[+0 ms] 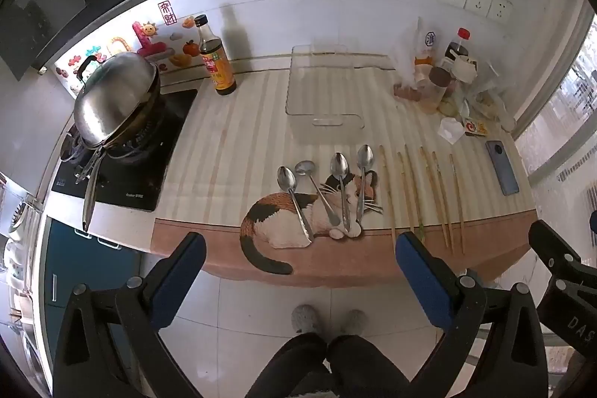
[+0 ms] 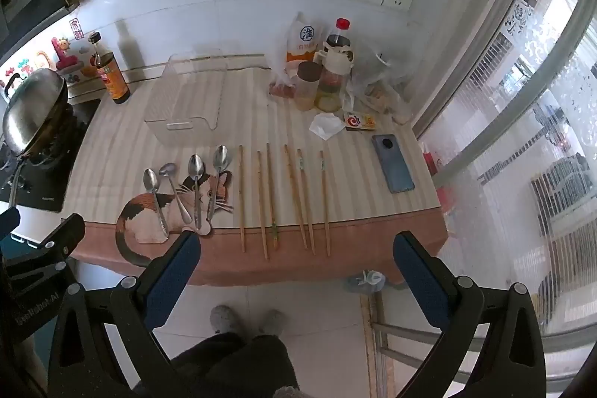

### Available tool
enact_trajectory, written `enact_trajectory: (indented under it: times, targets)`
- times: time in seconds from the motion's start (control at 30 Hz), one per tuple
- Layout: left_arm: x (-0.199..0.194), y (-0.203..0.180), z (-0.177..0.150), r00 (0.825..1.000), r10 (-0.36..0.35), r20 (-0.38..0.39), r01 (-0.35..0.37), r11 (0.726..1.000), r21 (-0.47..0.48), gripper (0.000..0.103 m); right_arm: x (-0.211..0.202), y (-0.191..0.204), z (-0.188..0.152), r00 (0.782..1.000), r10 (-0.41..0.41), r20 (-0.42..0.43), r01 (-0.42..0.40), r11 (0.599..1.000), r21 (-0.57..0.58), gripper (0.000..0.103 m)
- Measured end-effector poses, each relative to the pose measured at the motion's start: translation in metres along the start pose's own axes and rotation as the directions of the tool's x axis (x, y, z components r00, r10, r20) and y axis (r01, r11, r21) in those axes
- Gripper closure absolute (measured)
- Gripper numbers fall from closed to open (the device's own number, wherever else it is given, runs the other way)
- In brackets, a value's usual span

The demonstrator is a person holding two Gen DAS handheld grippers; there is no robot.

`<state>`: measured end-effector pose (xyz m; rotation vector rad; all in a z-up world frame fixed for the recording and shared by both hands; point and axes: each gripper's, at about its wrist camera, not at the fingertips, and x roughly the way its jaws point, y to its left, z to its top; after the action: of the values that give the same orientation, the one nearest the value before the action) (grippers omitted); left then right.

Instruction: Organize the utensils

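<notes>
Several metal spoons [image 1: 328, 189] [image 2: 186, 189] lie side by side on the cat picture of the counter mat. Several wooden chopsticks [image 1: 429, 196] [image 2: 283, 200] lie in a row to their right. A clear plastic bin [image 1: 322, 88] [image 2: 186, 96] stands empty behind them. My left gripper [image 1: 298, 248] is open and empty, held off the counter's front edge before the spoons. My right gripper [image 2: 294, 248] is open and empty, held before the chopsticks. The right gripper also shows at the left wrist view's right edge.
A lidded wok [image 1: 115, 99] sits on the stove at left. A vinegar bottle [image 1: 216, 58] [image 2: 110, 71] stands at the back. Jars, bottles and bags [image 1: 444, 77] [image 2: 328, 77] crowd the back right. A phone [image 1: 502, 166] [image 2: 391, 163] lies at the right.
</notes>
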<state>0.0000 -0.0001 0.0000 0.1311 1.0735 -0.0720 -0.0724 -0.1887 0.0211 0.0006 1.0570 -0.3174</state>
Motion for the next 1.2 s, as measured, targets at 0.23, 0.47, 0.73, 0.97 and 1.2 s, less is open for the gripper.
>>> enact_trajectory:
  times: [0.23, 0.47, 0.73, 0.97, 1.2]
  targets:
    - [0.000, 0.000, 0.000, 1.000, -0.009, -0.004, 0.009, 1.000, -0.004, 0.000, 0.001, 0.002, 0.002, 1.000, -0.001, -0.008, 0.001, 1.000, -0.008, 0.000]
    - [0.002, 0.002, -0.005, 1.000, -0.015, -0.001, 0.015, 1.000, -0.009, 0.000, 0.010, -0.002, 0.008, 1.000, -0.020, -0.007, 0.020, 1.000, -0.004, 0.000]
    - [0.002, -0.006, -0.001, 1.000, -0.012, -0.003, 0.012, 1.000, -0.010, 0.000, 0.007, -0.002, 0.004, 1.000, -0.027, -0.010, 0.027, 1.000, -0.004, 0.000]
    - [0.002, -0.010, 0.002, 1.000, -0.009, 0.000, 0.009, 1.000, -0.011, 0.000, 0.007, -0.002, 0.005, 1.000, -0.023, -0.011, 0.023, 1.000, -0.003, 0.000]
    - [0.000, -0.011, 0.003, 1.000, -0.008, 0.005, 0.008, 1.000, -0.017, 0.000, 0.008, -0.005, 0.006, 1.000, -0.016, -0.003, 0.016, 1.000, -0.007, 0.000]
